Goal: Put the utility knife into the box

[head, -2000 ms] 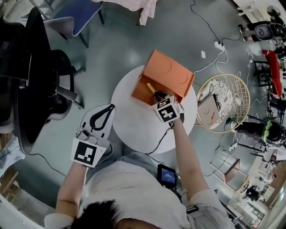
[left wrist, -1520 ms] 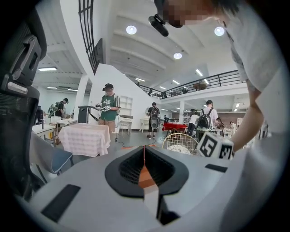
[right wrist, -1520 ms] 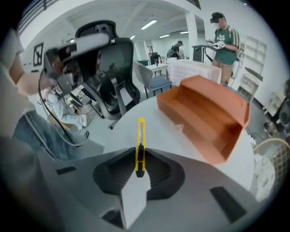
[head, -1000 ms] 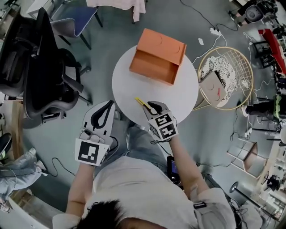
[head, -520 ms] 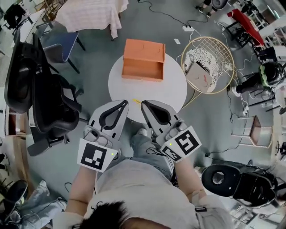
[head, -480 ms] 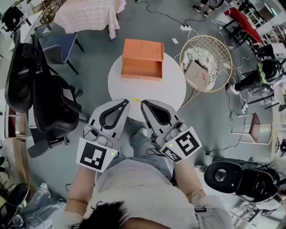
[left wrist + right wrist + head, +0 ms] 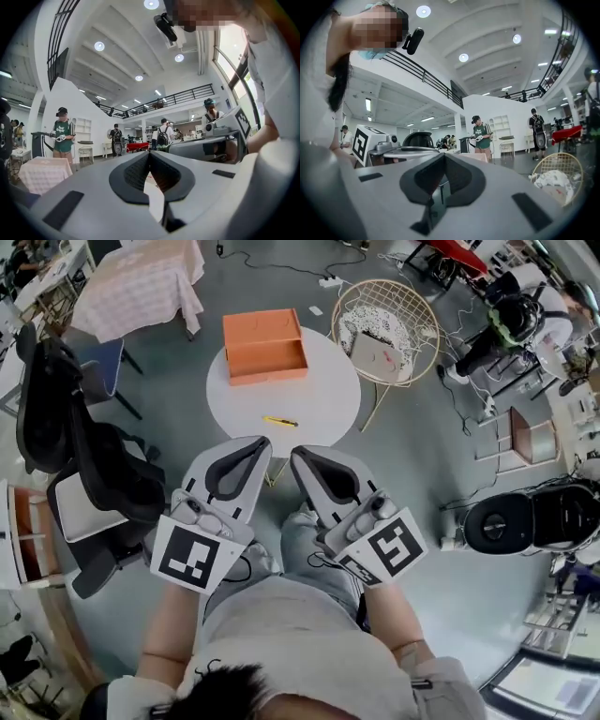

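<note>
**Item 1. Left hand-held gripper (image 7: 263, 441).** We log it held close in front of the person's body, on a bare forearm that reaches forward. Its nose is aimed toward the round white tabletop (image 7: 323, 399) but stops short of the near edge. In the left gripper view the jaws are pressed together at the tips, with nothing between them. Its marker cube (image 7: 192, 557) sits at the rear, facing up.

**Item 2. Right hand-held gripper (image 7: 296, 452).** We log it in a mirrored pose, just beside the left one, with the two noses angled slightly toward each other. In the right gripper view the jaws are likewise closed tip to tip and carry nothing. Its marker cube (image 7: 392, 547) is tilted outward to the person's right.

**Item 3. Utility knife (image 7: 279, 421).** It is yellow and lies flat on the tabletop, near the edge closest to the person. It is apart from both grippers and outside the box.

**Item 4. Box (image 7: 264, 345).** It is orange and stands at the far side of the tabletop, its open side facing the knife. It is well apart from the knife, and we cannot make out anything inside it.

**Item 5. Surroundings.**
- A wire basket chair (image 7: 412, 298) stands beside the tabletop on the right, with a cushion in it.
- A black office chair (image 7: 56, 399) stands at the left.
- A checked cloth (image 7: 141, 282) lies over a table at the upper left.
- In both gripper views we note people standing in a hall, well off from the grippers.
</note>
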### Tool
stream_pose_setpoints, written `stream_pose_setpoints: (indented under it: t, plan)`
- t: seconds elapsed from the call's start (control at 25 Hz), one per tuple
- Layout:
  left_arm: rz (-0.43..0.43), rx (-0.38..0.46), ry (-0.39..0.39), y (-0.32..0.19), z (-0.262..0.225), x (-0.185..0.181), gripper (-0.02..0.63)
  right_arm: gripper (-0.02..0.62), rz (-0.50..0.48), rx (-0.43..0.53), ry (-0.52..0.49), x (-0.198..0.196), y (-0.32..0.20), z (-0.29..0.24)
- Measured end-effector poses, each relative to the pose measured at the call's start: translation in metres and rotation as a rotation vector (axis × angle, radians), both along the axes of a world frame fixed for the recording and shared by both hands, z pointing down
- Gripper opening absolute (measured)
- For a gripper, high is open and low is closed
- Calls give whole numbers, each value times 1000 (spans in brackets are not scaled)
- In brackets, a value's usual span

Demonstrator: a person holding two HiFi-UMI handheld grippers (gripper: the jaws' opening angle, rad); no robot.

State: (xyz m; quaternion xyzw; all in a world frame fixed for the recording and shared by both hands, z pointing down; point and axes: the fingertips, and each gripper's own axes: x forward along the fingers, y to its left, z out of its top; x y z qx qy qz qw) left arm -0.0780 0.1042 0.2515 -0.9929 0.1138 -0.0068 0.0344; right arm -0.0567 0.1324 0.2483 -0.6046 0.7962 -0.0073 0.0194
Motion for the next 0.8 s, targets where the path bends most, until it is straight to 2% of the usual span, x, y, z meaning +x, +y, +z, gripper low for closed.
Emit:
stream_pose_setpoints:
  t: [0.24,0.56,0.8]
  plan:
    - [38,13,15,26,-4,-19,9,8,43,27,23,-21,26,-10]
    - [26,40,32,43,-3,-26,9,8,17,59,37,-30,38,-11]
    - [16,21,37,51,-21,-4,9,8,5,53,32,-10,45,-29]
